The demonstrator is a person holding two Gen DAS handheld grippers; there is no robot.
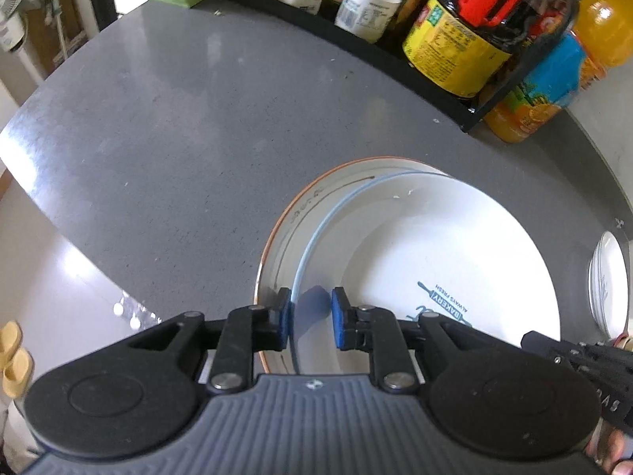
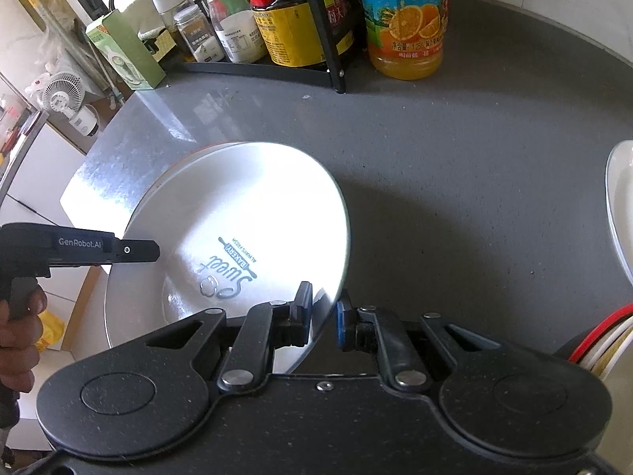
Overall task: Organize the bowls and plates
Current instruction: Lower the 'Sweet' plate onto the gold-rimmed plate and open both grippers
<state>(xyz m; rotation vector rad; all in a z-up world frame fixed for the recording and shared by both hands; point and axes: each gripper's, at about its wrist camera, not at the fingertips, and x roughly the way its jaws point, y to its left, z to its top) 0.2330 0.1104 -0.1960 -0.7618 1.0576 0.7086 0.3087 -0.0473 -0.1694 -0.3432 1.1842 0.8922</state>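
White blue-rimmed "Sweet Bakery" plate straddled by both tongs.
Left tongs and right tongs are parted around opposite rims, not clamped; orange-rimmed plate lies beneath on grey counter.

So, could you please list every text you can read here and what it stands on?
"Sweet BAKERY ALWAYS FRESH": blue-rimmed plate.
"GenRobot.AI": left gripper.
"1.25L", beside Chinese characters I cannot make out: orange juice bottle.
Dark sauce bottle and spice jars: labels too small to read.
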